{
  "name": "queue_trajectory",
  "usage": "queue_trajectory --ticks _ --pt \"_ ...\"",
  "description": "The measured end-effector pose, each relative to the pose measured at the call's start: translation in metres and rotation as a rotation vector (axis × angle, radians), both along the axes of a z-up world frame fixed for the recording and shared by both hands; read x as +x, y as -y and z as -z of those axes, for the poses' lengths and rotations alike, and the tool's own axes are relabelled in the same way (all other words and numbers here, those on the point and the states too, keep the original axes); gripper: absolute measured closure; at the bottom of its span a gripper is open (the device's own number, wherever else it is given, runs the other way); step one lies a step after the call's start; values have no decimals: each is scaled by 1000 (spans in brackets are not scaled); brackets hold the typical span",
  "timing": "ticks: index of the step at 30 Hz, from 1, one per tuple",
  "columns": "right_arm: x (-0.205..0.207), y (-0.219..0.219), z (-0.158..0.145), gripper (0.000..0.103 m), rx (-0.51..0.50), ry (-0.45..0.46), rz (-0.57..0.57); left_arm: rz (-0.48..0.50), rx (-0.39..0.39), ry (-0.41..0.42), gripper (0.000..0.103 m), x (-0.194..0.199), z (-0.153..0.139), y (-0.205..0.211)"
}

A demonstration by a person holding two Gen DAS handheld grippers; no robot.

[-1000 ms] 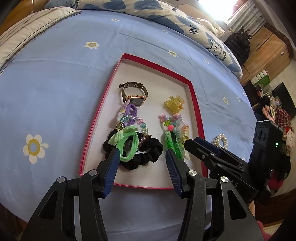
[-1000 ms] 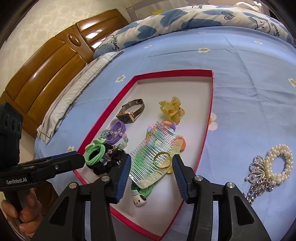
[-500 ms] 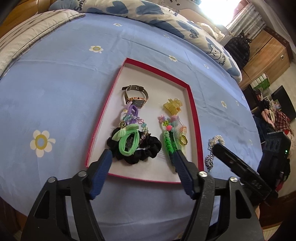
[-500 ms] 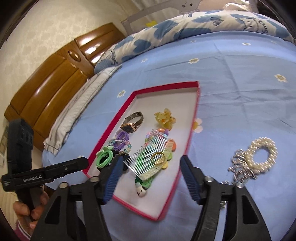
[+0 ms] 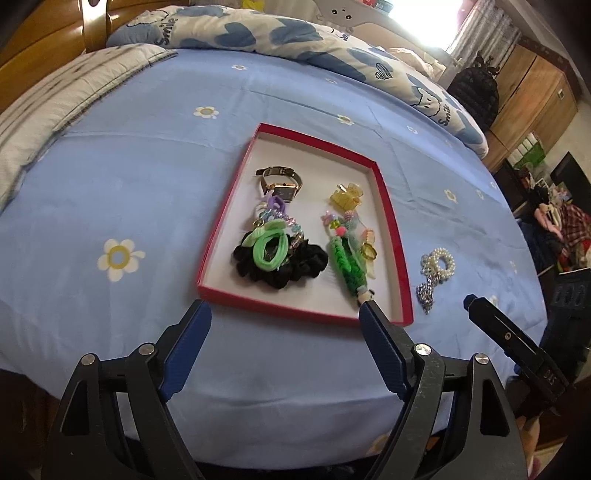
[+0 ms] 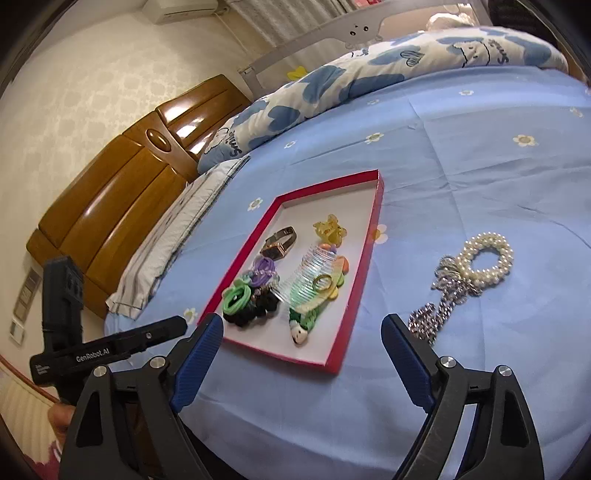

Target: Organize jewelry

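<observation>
A red-rimmed tray [image 5: 390, 236] [image 6: 364, 266] lies on the blue bedsheet. It holds a watch [image 5: 280, 181] [image 6: 279, 242], a green hair tie [image 5: 269, 249] on a black scrunchie [image 5: 310, 266], a yellow claw clip [image 5: 345, 196] [image 6: 330, 229], a clear comb [image 6: 308, 275] with a gold ring [image 6: 322, 282]. A pearl bracelet [image 5: 439, 262] [image 6: 487, 256] and a silver chain [image 6: 428, 317] lie on the sheet right of the tray. My left gripper [image 5: 284, 317] and right gripper [image 6: 303, 332] are open, empty, near the tray's front edge.
A blue-and-white quilt [image 5: 258, 33] and a striped pillow [image 5: 55, 96] lie at the far side of the bed. A wooden headboard [image 6: 122, 199] stands at the left. A wardrobe [image 5: 532, 96] and clutter stand off the bed's right side.
Both grippers have pulled back from the tray and opened wider. The comb and the ring on it lie in the tray as before.
</observation>
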State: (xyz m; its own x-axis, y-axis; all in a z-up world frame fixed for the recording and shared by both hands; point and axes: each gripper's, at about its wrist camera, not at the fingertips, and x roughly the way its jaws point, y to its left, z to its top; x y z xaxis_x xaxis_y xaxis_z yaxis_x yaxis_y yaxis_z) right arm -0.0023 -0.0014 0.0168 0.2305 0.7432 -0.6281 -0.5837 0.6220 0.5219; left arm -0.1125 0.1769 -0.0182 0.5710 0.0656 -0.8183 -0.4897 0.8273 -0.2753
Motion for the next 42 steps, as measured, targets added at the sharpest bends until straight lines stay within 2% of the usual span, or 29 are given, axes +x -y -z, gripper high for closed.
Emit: queue_trajectory --ticks 9,16,19,22,26,33,42 --pt "-17 4 -3 11 -38 52 -12 6 43 2 19 -14 -2 12" --pt "-21 2 -29 10 -51 123 -39 12 93 37 19 -16 -30 14" --pt "-23 -1 -49 3 -56 183 -59 11 144 67 1 -16 -46 15" --pt "-25 -4 -64 0 -54 237 -66 -16 230 73 0 -16 -48 16" --pt "-28 -10 -50 0 -80 245 -60 -30 223 56 0 -17 -29 11" --pt "-33 -16 -6 0 -135 218 -59 -62 213 8 0 -20 6 8" --pt "-37 -20 15 0 -183 202 -63 -68 286 -39 0 -23 19 18"
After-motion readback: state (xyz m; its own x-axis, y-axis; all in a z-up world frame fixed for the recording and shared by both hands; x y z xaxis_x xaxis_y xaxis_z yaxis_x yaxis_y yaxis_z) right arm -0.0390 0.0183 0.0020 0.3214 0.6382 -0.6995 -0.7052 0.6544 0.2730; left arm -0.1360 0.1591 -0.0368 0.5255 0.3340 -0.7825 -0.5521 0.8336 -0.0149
